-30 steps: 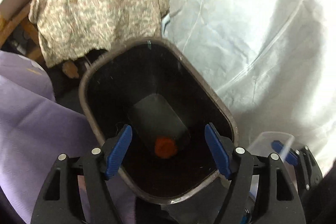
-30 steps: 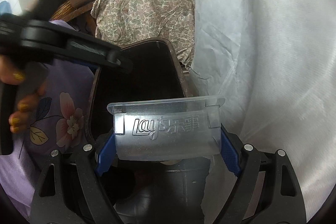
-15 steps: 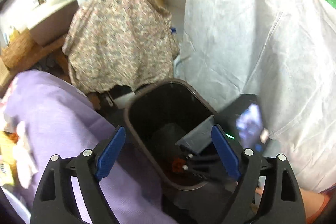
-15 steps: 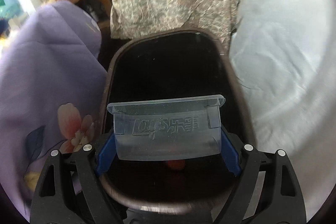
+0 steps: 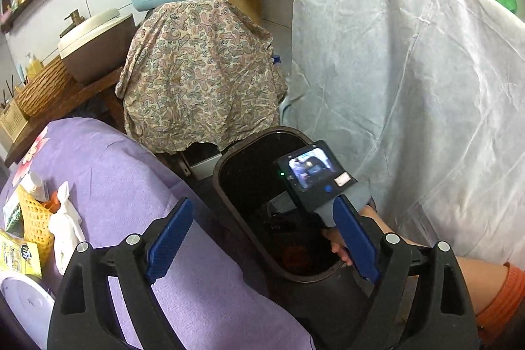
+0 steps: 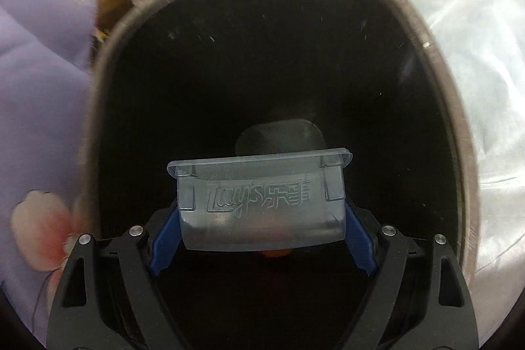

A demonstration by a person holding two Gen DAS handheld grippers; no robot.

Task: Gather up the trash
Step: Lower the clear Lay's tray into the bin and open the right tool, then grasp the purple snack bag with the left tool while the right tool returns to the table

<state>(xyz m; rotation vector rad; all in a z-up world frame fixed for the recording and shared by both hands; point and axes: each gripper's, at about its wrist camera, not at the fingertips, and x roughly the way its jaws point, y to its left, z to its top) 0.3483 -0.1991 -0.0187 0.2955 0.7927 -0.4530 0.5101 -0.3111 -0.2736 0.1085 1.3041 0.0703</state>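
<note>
At the lower left of the left wrist view, a bench with a soft purple cloth (image 5: 108, 186) holds more bits to pick up — a white crumpled tissue (image 5: 67, 228) and a yellow mesh basket (image 5: 32, 218). The left tongs (image 5: 259, 238) are spread wide with nothing between them. They hang above the near edge of the dark trash bin (image 5: 226, 186), so this hand is free, and I think it is the nearer one for the things on the cloth.

In the middle of that view the bin's mouth is a long rounded shape, with a smooth brown rim and black inside. The right tool reaches down into it, its little screen (image 5: 310, 168) facing up. To the right hangs a big white sheet (image 5: 410, 87), thin and wrinkly.

In the right wrist view the right tongs (image 6: 261, 228) are pinching a clear plastic tray (image 6: 261, 202). It is see-through, stiff and shiny, with raised letters on its side. Its long side runs left to right across the tongs, and the blue pads press on its two short ends. The tray sits right over the bin's opening (image 6: 108, 61), inside the ring of the rim — black bin is all around it. Straight below, deep down, I can see the bin's grey bottom (image 6: 279, 136) and a bit of something orange (image 6: 275, 252) peeking under the tray.

So the drop is straight down. I think spreading the tongs would let the tray fall in.
</note>
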